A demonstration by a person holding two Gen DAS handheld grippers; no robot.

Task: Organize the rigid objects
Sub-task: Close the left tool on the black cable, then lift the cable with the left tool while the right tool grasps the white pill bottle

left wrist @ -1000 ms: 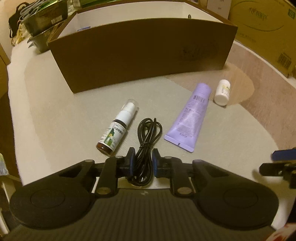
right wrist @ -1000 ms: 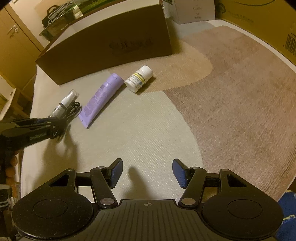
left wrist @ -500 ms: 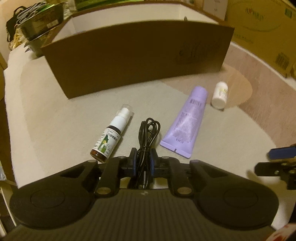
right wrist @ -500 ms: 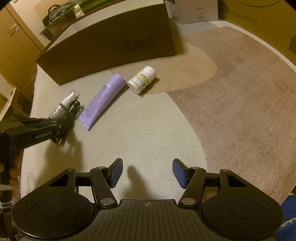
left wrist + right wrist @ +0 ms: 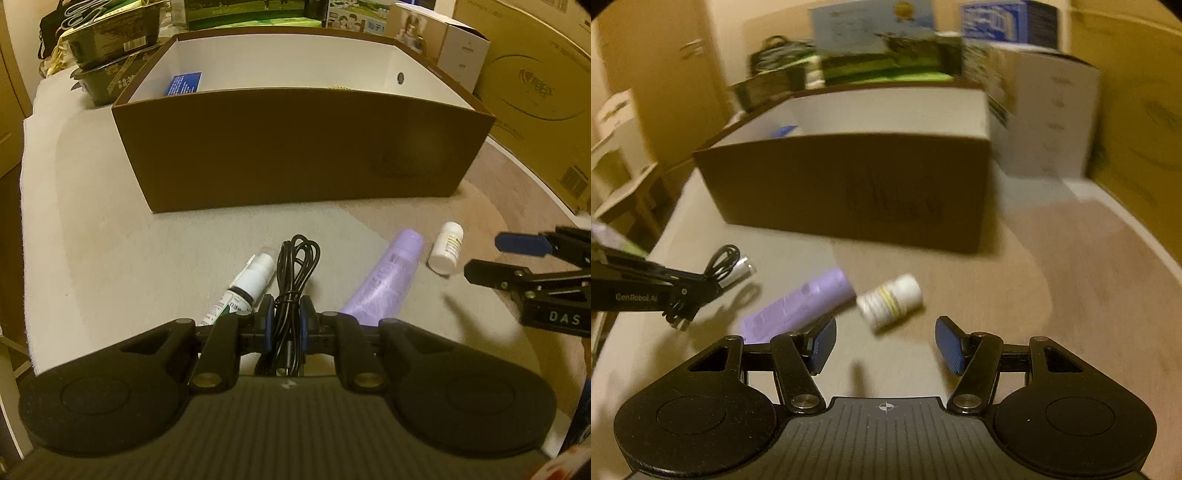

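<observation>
On carpet (image 5: 110,240) before box (image 5: 295,155): left gripper (image 5: 284,325) clamped on cable (image 5: 295,269), now lifted; right gripper (image 5: 885,343) wide open, newly near bottle (image 5: 890,300).

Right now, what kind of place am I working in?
Probably a room at home used for storage: a woven rug underfoot, stacked cardboard cartons along the wall, and an open brown box for sorting small toiletries.
</observation>
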